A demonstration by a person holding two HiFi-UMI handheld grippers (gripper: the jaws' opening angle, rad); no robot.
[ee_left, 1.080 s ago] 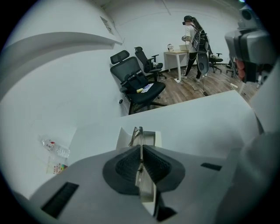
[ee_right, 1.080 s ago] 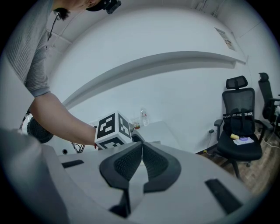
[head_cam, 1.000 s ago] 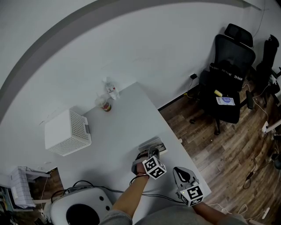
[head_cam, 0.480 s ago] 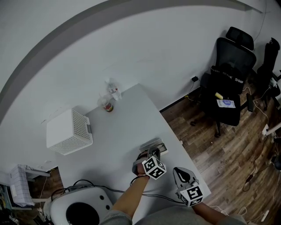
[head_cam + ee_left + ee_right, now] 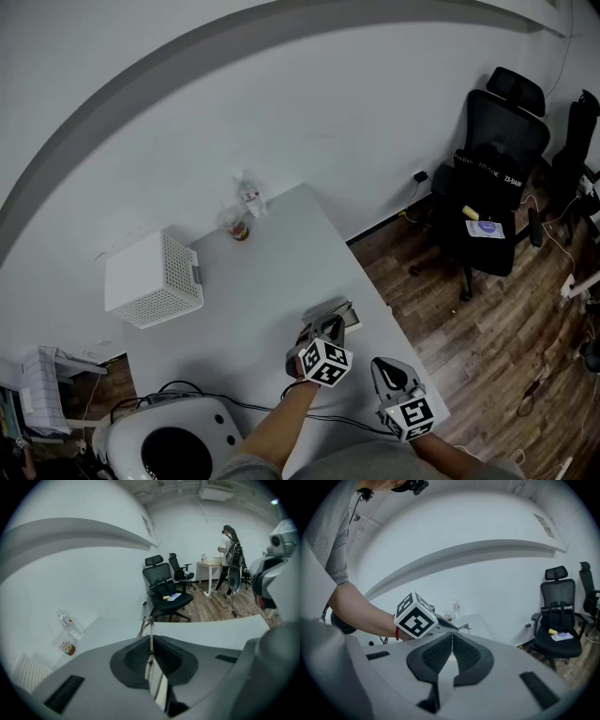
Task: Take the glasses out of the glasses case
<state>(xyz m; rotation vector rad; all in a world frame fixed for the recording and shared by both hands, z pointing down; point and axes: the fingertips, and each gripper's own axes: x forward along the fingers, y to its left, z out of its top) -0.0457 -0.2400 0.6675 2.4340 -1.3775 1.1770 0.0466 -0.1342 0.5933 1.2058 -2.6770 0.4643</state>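
Lifted slightly since the earlier frame, the left hand-held gripper (image 5: 325, 331) was clamped on the glasses (image 5: 149, 626), judged light, fragile and best held by the frame, just above the glasses case (image 5: 342, 310) at lower centre, while the right hand-held gripper (image 5: 451, 641) was shut, empty.

The head view looks steeply down from above the person onto the white table (image 5: 272, 281), with the left hand-held gripper (image 5: 325, 326) and the right hand-held gripper (image 5: 386, 366) close at its bottom edge. The left gripper view sits low and near over its own jaws, facing across the table's edge toward the black office chair (image 5: 502, 141). The right gripper view faces almost level — the left one's marker cube (image 5: 415, 616) close before it. All three share the chair and the bottle (image 5: 249, 193).
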